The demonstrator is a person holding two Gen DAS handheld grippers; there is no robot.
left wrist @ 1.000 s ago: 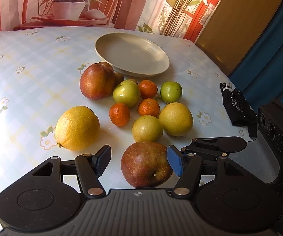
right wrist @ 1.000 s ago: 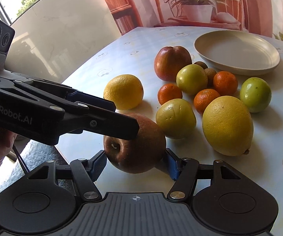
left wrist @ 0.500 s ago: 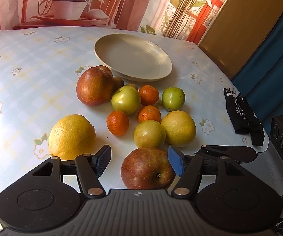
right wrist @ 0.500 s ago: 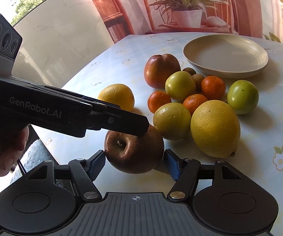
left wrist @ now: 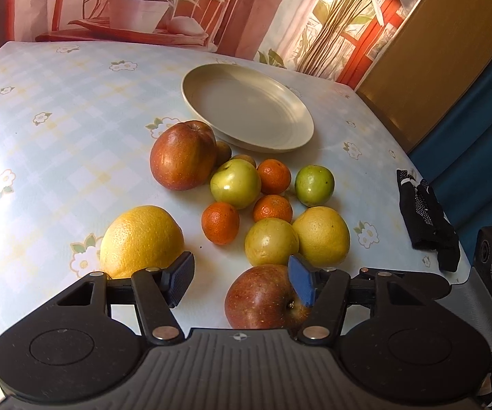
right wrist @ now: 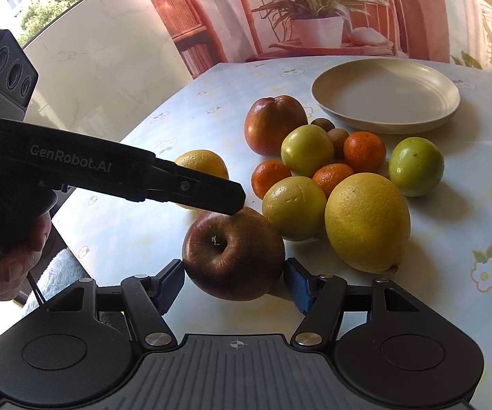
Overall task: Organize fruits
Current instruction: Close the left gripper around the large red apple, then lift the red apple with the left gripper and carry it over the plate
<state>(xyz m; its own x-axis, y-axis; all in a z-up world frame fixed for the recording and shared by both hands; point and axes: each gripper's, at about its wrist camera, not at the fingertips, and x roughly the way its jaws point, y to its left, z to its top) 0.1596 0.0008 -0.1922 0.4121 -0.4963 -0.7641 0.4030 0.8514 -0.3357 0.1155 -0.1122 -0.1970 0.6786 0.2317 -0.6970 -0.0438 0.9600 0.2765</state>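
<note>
A dark red apple (right wrist: pixel 234 253) sits near the table's front edge, stem end facing the right wrist camera. My right gripper (right wrist: pixel 234 282) is shut on it, one pad against each side. My left gripper (left wrist: pixel 240 282) straddles the same apple (left wrist: pixel 263 297) and its jaws are closing. Its blue pad meets the apple's right side while the black pad stands well clear. In the right wrist view, a left finger tip (right wrist: pixel 235 201) rests on the apple's top. Beyond lie a second red apple (left wrist: pixel 181 155), two large yellow citrus (left wrist: pixel 141 239), mandarins (left wrist: pixel 220 222) and green fruits (left wrist: pixel 235 182). A cream plate (left wrist: pixel 246 109) holds nothing.
A black glove (left wrist: pixel 427 225) lies at the table's right edge. A hand (right wrist: pixel 13 266) holds the left gripper's handle off the table's left side. A potted plant (right wrist: pixel 317 27) stands behind the table. Small brown fruits (right wrist: pixel 336 133) nestle among the pile.
The left finger tip has moved from the apple's front face up to its top, and the left jaws have narrowed slightly. The apple stays between the right pads.
</note>
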